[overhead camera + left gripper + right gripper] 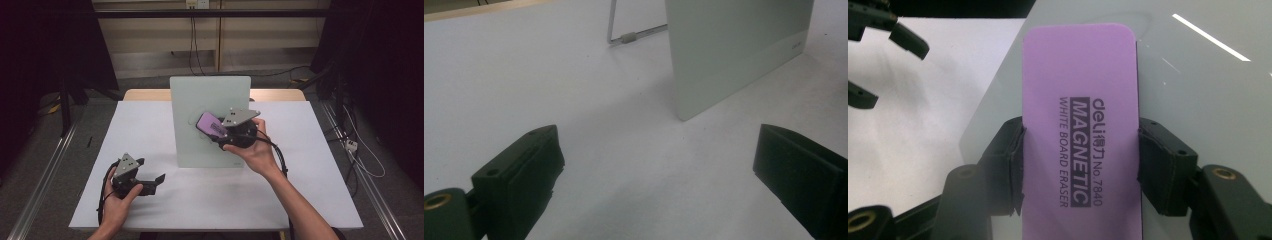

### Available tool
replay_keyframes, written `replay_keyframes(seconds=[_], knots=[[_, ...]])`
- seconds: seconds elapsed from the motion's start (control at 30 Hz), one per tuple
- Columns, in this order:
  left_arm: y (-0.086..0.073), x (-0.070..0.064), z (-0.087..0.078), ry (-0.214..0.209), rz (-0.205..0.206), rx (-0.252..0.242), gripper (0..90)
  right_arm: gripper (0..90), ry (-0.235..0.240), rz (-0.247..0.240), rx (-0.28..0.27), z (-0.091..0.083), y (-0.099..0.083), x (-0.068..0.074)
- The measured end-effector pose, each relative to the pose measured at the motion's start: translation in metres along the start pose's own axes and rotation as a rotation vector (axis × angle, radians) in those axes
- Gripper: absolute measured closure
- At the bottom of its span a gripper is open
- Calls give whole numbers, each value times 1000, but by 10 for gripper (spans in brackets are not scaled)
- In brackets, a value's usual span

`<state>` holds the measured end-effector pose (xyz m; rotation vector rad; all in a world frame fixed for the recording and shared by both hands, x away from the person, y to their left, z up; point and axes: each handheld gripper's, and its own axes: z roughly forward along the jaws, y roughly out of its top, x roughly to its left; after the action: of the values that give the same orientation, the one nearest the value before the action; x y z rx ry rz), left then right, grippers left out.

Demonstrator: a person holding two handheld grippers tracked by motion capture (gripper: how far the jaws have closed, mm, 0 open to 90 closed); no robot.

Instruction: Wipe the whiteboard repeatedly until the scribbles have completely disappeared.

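Observation:
A pale glass whiteboard stands propped upright at the middle of the white table. My right gripper is shut on a purple magnetic whiteboard eraser, pressed flat against the board's face. In the right gripper view the eraser sits between both black jaws, its printed label facing the camera, with the board behind it. My left gripper rests low on the table at the front left, open with nothing between its jaws. In the left gripper view the board's lower corner stands ahead.
A wire stand leg props the board from behind. The table's wooden far edge shows behind the white sheet. Cables lie on the floor at the right. Dark curtains hang on both sides.

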<state>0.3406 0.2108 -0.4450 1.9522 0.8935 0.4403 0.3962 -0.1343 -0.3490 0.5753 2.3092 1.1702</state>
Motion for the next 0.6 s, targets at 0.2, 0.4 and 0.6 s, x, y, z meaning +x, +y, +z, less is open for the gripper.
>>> replay_keyframes(seconds=[0.2, 0.4, 0.6], knots=[[0, 1, 1, -4, 0, 0, 53, 423, 18, 5, 13, 3, 0, 2], [0, 1, 1, -3, -1, 3, 53, 422, 8, 10, -6, 0, 12, -5], [0, 1, 0, -2, -1, 1, 53, 422, -20, 28, -46, -4, 29, -14]])
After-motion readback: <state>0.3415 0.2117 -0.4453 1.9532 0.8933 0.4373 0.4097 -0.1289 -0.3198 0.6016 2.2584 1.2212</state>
